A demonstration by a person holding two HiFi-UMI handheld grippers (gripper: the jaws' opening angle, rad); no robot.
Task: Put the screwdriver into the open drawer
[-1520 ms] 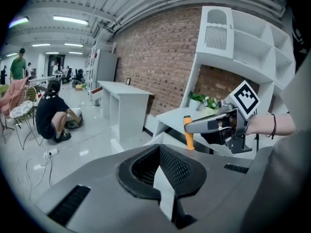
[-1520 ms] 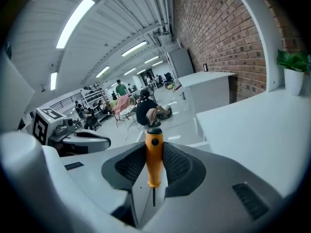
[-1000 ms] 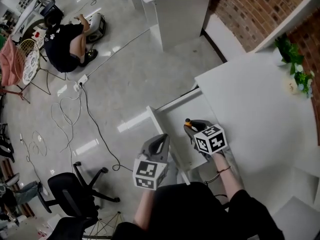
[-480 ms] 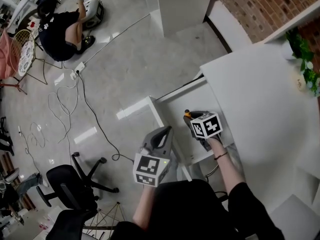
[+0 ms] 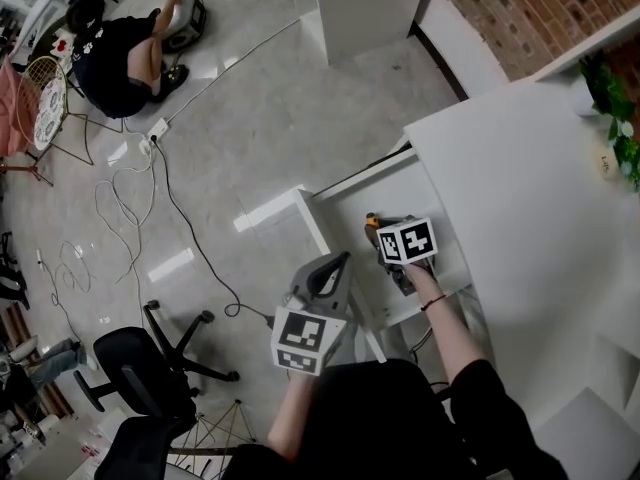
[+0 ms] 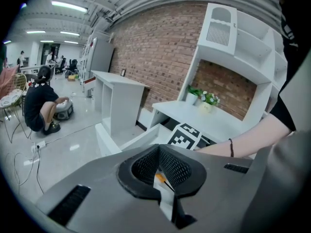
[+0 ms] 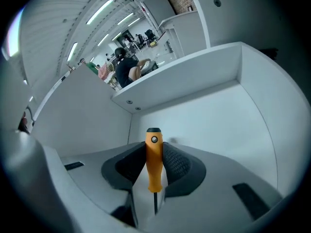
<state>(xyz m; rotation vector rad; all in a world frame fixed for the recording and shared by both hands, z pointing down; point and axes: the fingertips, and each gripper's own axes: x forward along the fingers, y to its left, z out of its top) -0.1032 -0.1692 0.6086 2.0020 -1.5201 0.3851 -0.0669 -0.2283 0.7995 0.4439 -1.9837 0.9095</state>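
A white drawer stands pulled out from the white desk. Inside it my right gripper points steeply down, shut on the screwdriver. In the right gripper view the orange handle stands upright between the dark pads, its black cap forward and the thin shaft running back. The drawer's white floor and walls surround it. My left gripper hovers by the drawer's front left corner. Its pads meet at the tips with nothing held. The right gripper's marker cube shows beyond them.
The white desk top lies right of the drawer, with a small plant at its far edge. A person crouches on the floor at far left. Cables, a black office chair and a white cabinet stand around.
My right gripper has sunk down into the drawer with the screwdriver and rolled a little. The left gripper has stayed about where it was.
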